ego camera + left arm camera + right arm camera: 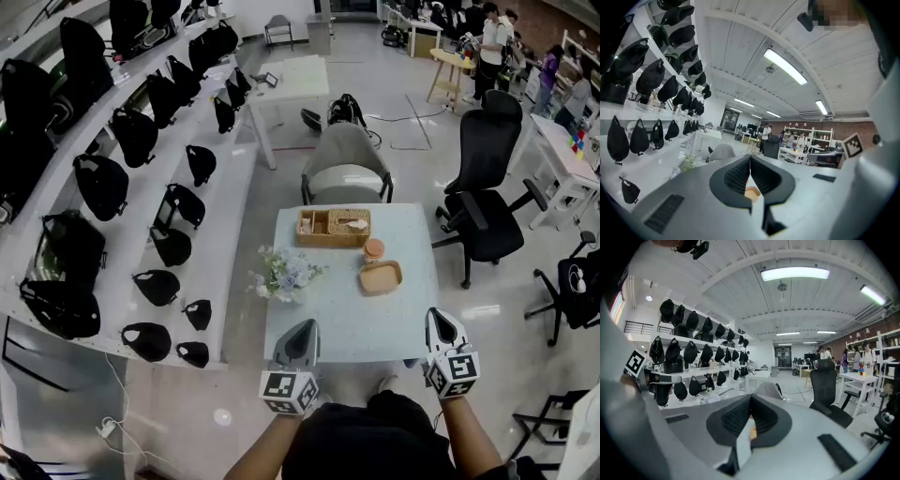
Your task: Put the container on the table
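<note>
— Currently, where is the container (pixel 380 277), and how does it look?
— Shallow, tan, rectangular with rounded corners, open top. It rests on the right half of the pale table (pixel 328 323), just nearer than a small orange cup (pixel 374 248) and near a wicker basket (pixel 334 227). Flowers (pixel 284 274) stand to its left.
— Gripper status?
— Left gripper (pixel 306 326) and right gripper (pixel 439 317): jaws together, nothing between them, both at the table's near edge, well apart from the container.

My head camera looks steeply down on the table (pixel 337 314) from high over its near edge. Cameras on my left gripper (pixel 302 330) and right gripper (pixel 439 319) sit there too, facing nearly level across it; all three share the grey chair (pixel 347 155) beyond.
</note>
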`<state>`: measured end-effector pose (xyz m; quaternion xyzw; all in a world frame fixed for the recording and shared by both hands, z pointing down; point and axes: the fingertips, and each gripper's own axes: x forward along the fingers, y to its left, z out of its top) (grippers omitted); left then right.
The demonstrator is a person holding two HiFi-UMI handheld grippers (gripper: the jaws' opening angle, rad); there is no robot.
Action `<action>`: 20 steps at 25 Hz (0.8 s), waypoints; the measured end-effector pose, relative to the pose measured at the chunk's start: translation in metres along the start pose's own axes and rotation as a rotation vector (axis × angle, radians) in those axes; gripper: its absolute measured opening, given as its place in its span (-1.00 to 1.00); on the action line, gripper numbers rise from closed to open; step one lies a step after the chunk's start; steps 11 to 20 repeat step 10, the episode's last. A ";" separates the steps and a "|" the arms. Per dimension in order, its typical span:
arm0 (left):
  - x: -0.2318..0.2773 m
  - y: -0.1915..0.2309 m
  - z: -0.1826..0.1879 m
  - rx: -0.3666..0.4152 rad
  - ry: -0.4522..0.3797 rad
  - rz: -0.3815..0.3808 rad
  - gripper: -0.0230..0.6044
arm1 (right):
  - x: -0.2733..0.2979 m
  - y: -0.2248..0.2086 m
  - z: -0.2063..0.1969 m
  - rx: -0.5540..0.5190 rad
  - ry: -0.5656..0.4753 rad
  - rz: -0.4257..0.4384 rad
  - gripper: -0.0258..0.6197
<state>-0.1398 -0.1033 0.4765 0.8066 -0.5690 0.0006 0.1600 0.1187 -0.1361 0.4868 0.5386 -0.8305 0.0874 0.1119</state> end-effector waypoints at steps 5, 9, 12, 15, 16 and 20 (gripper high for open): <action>-0.004 0.010 -0.007 -0.021 0.018 -0.029 -0.90 | 0.001 0.019 -0.003 -0.013 0.012 -0.004 -0.94; -0.006 0.023 -0.007 -0.025 0.019 -0.048 -0.90 | 0.007 0.032 -0.002 -0.017 0.012 -0.013 -0.94; -0.006 0.027 -0.007 -0.026 0.019 -0.052 -0.90 | 0.009 0.036 -0.002 -0.018 0.012 -0.016 -0.94; -0.006 0.027 -0.007 -0.026 0.019 -0.052 -0.90 | 0.009 0.036 -0.002 -0.018 0.012 -0.016 -0.94; -0.006 0.027 -0.007 -0.026 0.019 -0.052 -0.90 | 0.009 0.036 -0.002 -0.018 0.012 -0.016 -0.94; -0.006 0.027 -0.007 -0.026 0.019 -0.052 -0.90 | 0.009 0.036 -0.002 -0.018 0.012 -0.016 -0.94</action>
